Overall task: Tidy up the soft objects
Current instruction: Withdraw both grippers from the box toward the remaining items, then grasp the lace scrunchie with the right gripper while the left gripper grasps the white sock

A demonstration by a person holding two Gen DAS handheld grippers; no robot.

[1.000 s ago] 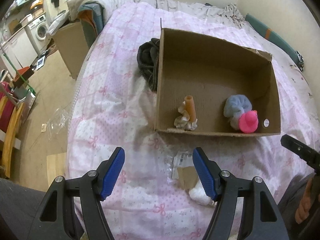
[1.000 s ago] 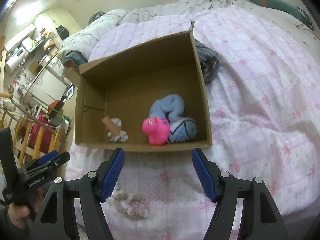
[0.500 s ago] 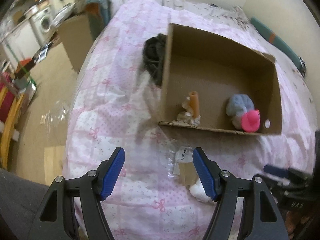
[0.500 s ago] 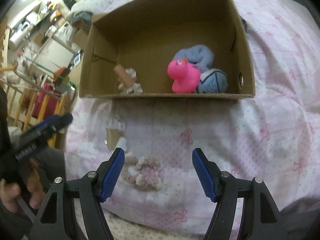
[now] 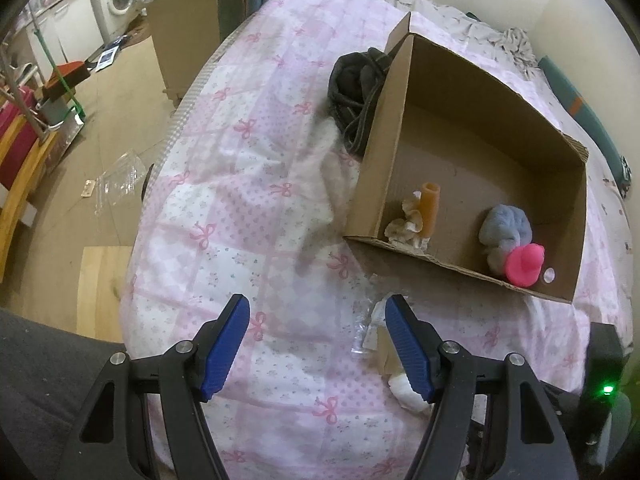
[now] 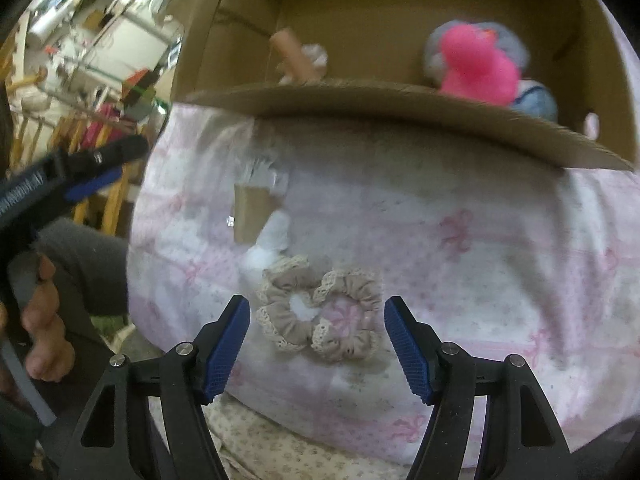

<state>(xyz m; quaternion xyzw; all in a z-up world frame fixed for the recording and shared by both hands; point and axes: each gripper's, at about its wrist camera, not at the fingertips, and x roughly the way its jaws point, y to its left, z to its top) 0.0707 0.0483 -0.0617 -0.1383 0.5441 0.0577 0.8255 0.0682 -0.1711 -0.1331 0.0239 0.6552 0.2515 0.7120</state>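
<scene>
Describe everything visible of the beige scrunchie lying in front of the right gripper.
The scrunchie is gathered beige fabric with cream lace edging, twisted into two loops side by side. It lies flat on the pink bedspread, short of the cardboard box. The right gripper is open, its fingers either side, apparently not touching.

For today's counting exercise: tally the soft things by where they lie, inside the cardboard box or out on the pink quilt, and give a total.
Inside the cardboard box: 4 (pink duck, blue-grey plush, blue ball, cream scrunchie)
Quilt: 3 (two beige scrunchies, white fluffy item)
Total: 7
</scene>
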